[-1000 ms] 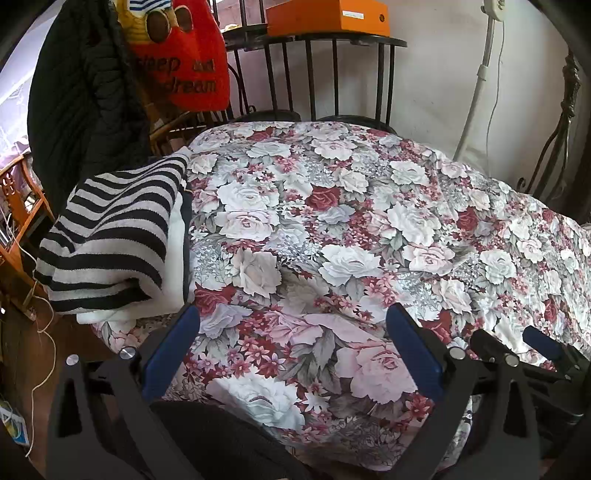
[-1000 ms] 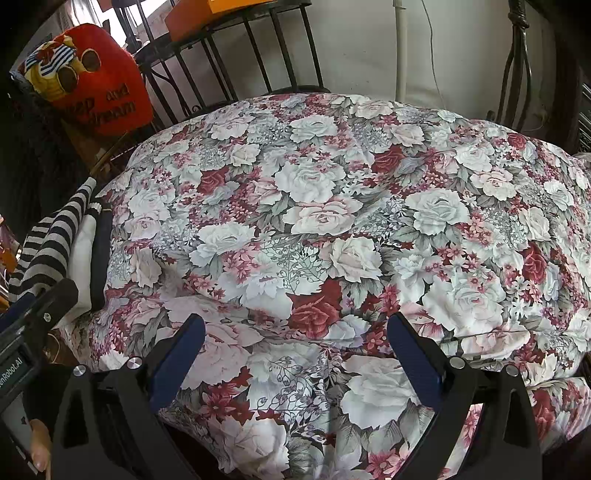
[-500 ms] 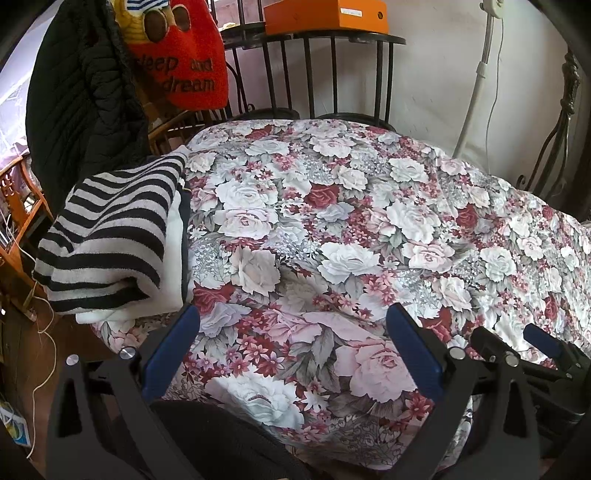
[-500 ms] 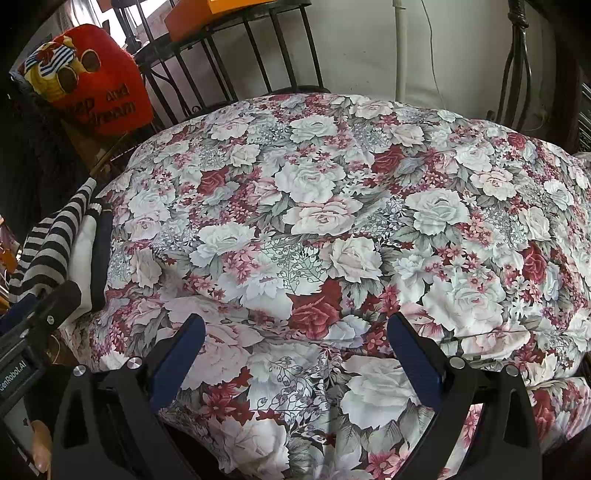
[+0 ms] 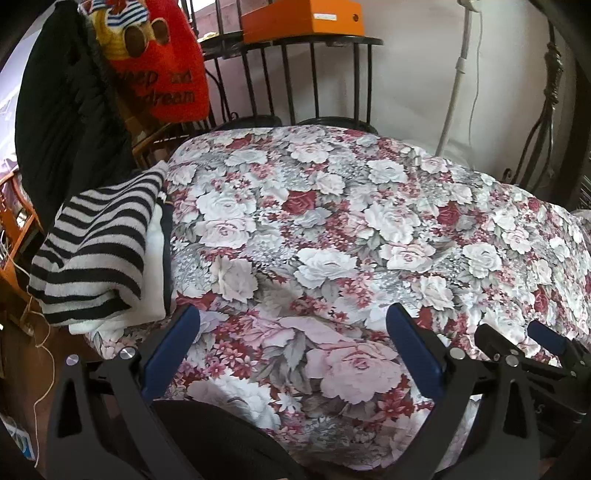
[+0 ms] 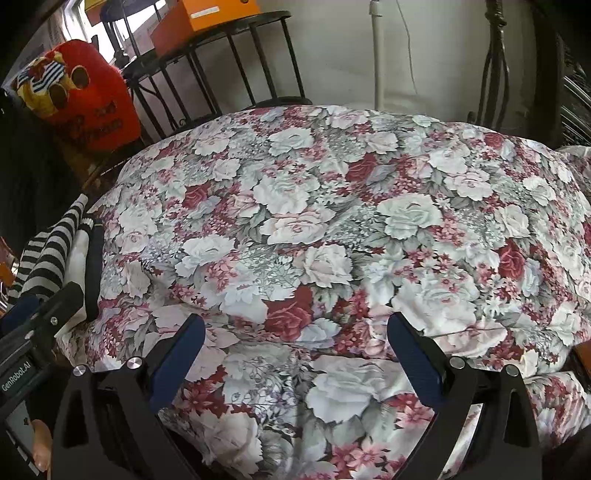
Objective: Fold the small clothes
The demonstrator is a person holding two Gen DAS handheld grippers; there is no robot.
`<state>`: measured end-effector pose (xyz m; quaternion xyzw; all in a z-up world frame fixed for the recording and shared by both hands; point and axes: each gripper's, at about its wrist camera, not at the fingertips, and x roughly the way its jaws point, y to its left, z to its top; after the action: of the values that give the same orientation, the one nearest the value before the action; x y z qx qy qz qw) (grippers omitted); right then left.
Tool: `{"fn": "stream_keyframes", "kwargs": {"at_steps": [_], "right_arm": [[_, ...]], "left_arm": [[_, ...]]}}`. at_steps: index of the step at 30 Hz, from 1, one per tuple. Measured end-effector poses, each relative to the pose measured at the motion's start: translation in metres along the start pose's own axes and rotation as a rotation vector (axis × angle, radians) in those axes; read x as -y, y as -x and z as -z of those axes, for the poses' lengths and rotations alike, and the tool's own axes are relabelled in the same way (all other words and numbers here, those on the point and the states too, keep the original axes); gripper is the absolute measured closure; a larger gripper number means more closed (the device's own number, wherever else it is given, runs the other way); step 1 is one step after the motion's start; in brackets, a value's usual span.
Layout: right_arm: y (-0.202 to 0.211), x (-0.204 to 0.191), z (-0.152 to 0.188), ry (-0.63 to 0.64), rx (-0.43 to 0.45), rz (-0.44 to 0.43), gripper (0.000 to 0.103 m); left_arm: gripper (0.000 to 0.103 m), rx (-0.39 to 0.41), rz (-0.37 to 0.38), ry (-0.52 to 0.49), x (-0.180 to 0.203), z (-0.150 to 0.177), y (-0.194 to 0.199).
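A stack of folded clothes with a black-and-white striped top (image 5: pixel 96 247) lies at the left edge of the table with a floral cloth (image 5: pixel 332 229). The stack also shows at the left in the right wrist view (image 6: pixel 48 254). My left gripper (image 5: pixel 293 332) is open and empty over the table's near edge. My right gripper (image 6: pixel 295 339) is open and empty over the floral cloth (image 6: pixel 332 221), to the right of the left one. No loose garment shows on the cloth.
A black jacket (image 5: pixel 62 122) and a red plush cushion (image 5: pixel 162 74) hang at the back left. A black metal rack with an orange box (image 5: pixel 303 16) stands behind the table. A white pole (image 5: pixel 454 85) stands against the wall.
Both views have shifted slightly, as the grippers tilt a little. Both stay open and empty. The clothes stack has not moved.
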<state>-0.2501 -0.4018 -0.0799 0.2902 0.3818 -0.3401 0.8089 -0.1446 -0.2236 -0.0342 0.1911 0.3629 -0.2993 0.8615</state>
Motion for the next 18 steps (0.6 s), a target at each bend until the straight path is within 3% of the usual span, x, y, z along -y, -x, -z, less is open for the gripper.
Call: {"fn": "stream_keyframes", "kwargs": {"at_steps": [18], "right_arm": [[0.007, 0.005, 0.0, -0.013, 0.015, 0.013, 0.004]], "left_arm": [[0.005, 0.007, 0.002, -0.004, 0.0, -0.014, -0.001]]}}
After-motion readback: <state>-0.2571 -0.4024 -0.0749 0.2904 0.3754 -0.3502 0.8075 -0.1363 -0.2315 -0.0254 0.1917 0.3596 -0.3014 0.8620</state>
